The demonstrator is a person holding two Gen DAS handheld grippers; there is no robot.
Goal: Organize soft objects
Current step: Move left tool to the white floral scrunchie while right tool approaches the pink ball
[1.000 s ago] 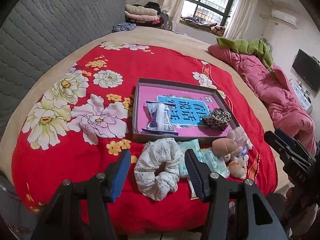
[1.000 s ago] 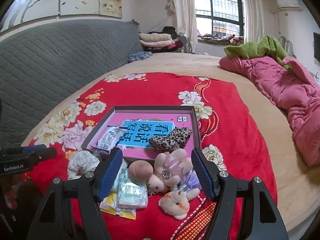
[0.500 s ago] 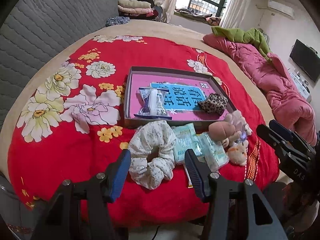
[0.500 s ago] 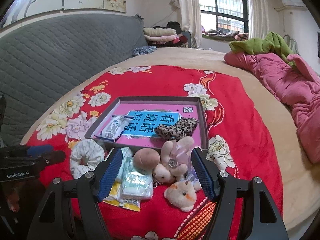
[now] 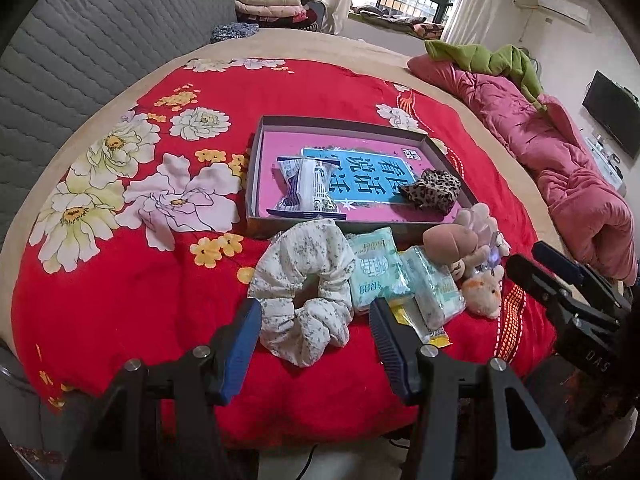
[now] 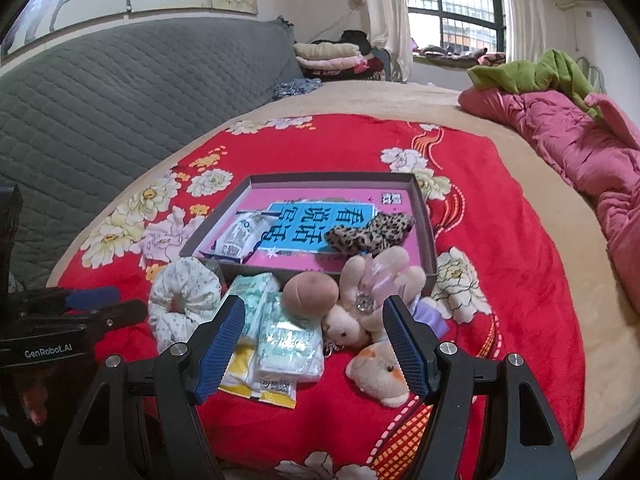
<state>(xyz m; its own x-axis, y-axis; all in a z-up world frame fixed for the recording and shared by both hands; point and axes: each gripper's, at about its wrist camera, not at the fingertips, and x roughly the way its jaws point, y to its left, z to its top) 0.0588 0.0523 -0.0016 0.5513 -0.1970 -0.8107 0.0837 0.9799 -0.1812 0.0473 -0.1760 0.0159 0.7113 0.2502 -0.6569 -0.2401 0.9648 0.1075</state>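
A shallow grey box (image 5: 256, 152) (image 6: 426, 216) with a pink floor lies on the red blanket; it holds a blue-and-white packet (image 5: 308, 190) (image 6: 240, 236) and a leopard-print scrunchie (image 5: 432, 190) (image 6: 368, 232). In front of the box lie a white floral scrunchie (image 5: 304, 280) (image 6: 184, 300), pale green tissue packs (image 5: 380, 268) (image 6: 288, 336) and small plush toys (image 5: 472, 260) (image 6: 372, 292). My left gripper (image 5: 316, 320) is open, its jaws either side of the white scrunchie's near edge. My right gripper (image 6: 314, 332) is open above the tissue packs and plush toys.
The red flowered blanket (image 5: 120, 280) covers a beige bed. A grey quilted headboard (image 6: 120, 100) stands at the left. A pink quilt (image 6: 580, 148) with a green cloth (image 6: 532, 72) lies at the right. Folded bedding (image 5: 272, 4) sits at the back.
Both grippers have sunk a little toward the pile at the blanket's near edge, so the objects look larger. Neither gripper's opening has changed.
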